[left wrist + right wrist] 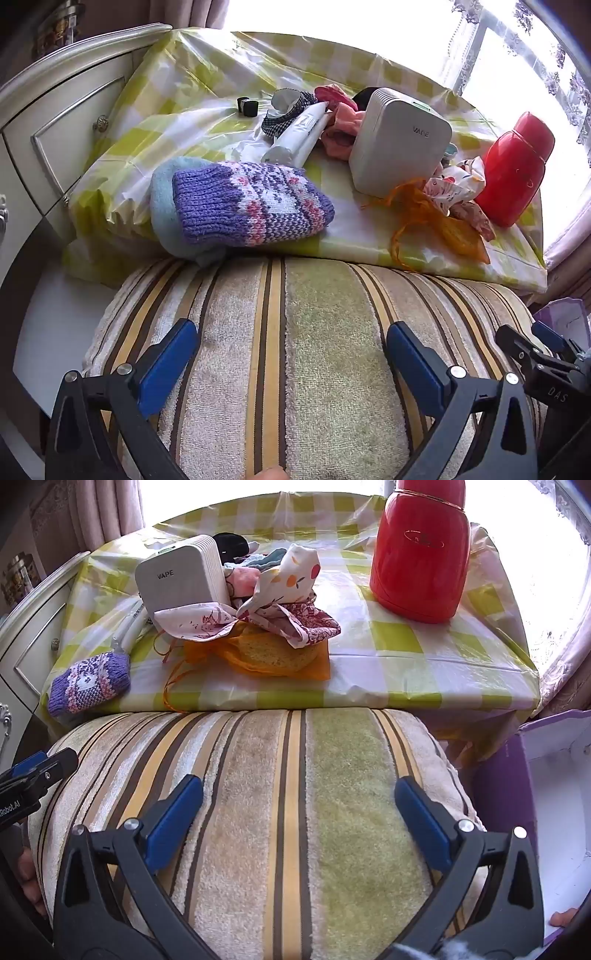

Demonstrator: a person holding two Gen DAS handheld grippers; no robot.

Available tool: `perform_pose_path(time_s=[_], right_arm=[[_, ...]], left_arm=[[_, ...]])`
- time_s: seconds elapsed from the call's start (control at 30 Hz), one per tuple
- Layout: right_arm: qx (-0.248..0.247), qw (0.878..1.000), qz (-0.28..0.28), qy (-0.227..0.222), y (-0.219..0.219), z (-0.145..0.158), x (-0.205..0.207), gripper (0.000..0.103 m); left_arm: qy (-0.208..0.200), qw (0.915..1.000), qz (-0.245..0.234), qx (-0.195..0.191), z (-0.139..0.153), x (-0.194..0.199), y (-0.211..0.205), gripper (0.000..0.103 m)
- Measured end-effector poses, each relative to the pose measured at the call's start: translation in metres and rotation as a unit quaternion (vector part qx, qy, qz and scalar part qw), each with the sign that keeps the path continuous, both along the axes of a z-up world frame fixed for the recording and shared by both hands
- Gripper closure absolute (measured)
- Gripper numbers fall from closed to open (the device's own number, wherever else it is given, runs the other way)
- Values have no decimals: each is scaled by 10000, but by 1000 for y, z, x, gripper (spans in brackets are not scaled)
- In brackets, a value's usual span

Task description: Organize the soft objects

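A thick striped towel (295,332) (280,794) lies bunched below the table's front edge. My left gripper (293,354) hangs open above it, the blue pads spread wide and pressing on nothing. My right gripper (299,808) is open over the same towel, further right. On the table, a purple knitted sock (251,203) (88,683) with a light blue lining lies at the front left. An orange mesh bag (436,221) (273,653) sits under floral cloths (284,602) (458,192). Pink fabric (340,129) and a checked scrunchie (288,110) lie further back.
The table carries a yellow-green checked plastic cloth (207,74), a white VAPE device (399,144) (181,579), a red flask (517,170) (421,554) and a white tube (295,136). A white cabinet (55,129) stands left. An open purple box (498,782) stands right of the towel.
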State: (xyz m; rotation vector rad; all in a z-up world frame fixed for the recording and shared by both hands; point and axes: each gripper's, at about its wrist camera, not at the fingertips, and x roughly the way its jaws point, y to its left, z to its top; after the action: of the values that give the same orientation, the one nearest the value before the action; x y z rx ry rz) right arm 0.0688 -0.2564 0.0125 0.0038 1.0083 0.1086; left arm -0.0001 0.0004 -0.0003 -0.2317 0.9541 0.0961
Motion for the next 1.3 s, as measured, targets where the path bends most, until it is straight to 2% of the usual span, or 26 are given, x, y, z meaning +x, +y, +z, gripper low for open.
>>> perform_pose_path(time_s=[0.57,1.3], right_arm=[[-14,10000,7,40,1,0,0,0],[-7,10000,6,23,1,1,0,0]], left_arm=[[77,9997,84,235,-3,2,-4,0],[48,9999,31,146,0,3,-3,0]])
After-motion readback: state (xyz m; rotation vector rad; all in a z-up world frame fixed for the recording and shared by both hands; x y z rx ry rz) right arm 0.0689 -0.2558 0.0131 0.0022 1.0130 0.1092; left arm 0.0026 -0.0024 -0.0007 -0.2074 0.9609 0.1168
